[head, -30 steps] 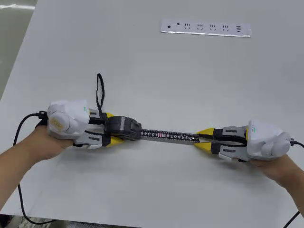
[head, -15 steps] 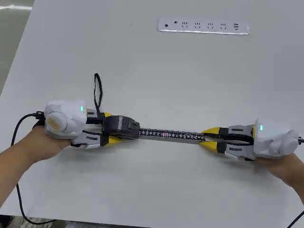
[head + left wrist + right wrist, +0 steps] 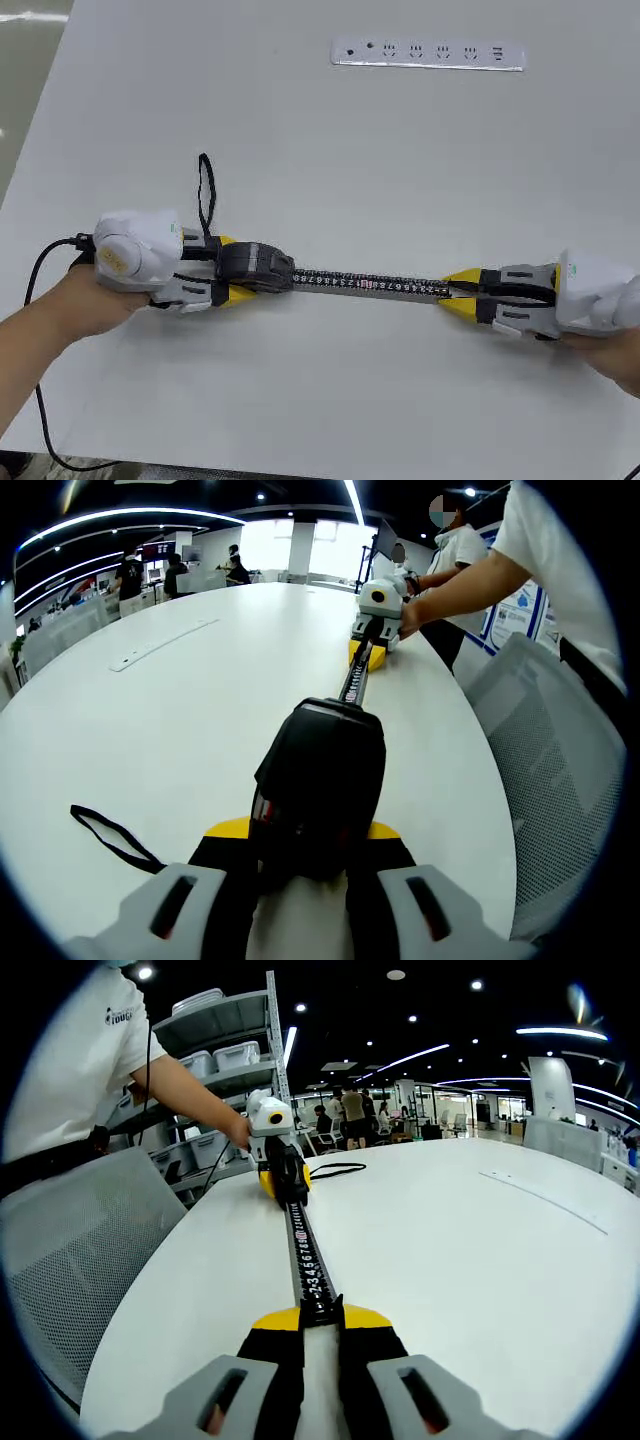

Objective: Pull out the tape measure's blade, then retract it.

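L gripper [image 3: 236, 281] clamps tape measure [image 3: 257, 268] case, R gripper [image 3: 460, 292] pinches blade [image 3: 365, 284] tip; blade btwn them prob. thin, springy, so grip at tip.

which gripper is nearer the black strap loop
Left. The left gripper grips the tape measure case, with the strap just beside it; the right gripper holds the blade end, far off.

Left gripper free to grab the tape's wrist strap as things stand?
Probably not: the left gripper is shut on the tape measure case. The strap lies unobstructed beside it, but the fingers are occupied.
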The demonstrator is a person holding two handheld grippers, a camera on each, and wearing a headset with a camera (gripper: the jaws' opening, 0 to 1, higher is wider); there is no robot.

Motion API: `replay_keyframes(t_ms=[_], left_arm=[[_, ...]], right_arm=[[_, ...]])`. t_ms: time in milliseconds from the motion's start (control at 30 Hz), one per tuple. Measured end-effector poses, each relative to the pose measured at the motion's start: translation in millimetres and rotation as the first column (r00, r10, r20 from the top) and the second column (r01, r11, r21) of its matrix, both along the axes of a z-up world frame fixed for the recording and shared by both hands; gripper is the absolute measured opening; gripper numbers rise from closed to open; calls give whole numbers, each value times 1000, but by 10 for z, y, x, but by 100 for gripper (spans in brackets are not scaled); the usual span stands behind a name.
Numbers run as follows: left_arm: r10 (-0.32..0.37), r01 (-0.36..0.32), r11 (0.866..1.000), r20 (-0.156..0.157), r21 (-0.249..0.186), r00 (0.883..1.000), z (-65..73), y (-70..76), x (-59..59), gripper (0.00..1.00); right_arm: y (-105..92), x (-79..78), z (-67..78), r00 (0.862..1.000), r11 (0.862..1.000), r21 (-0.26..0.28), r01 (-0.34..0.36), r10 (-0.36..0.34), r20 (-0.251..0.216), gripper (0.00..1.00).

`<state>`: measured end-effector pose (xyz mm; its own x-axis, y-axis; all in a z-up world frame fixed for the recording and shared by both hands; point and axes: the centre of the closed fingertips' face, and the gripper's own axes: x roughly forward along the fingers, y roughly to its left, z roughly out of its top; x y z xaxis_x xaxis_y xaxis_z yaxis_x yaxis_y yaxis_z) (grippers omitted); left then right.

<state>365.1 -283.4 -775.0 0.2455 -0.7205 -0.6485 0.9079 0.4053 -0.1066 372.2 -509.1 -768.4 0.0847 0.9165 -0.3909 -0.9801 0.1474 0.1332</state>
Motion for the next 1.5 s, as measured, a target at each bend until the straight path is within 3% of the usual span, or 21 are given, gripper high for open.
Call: replay_keyframes(t_ms=[1167,1500], left_arm=[[-3,3,1000,-1,8,1000,-2,-2,-4,30],[-3,3,1000,0,9,1000,1,-8,-6,30]], right_arm=[[-486,18,-5,999,999,-17,45,-45,-11,9],[-489,46,-6,998,998,-11,60,-60,-16,10]])
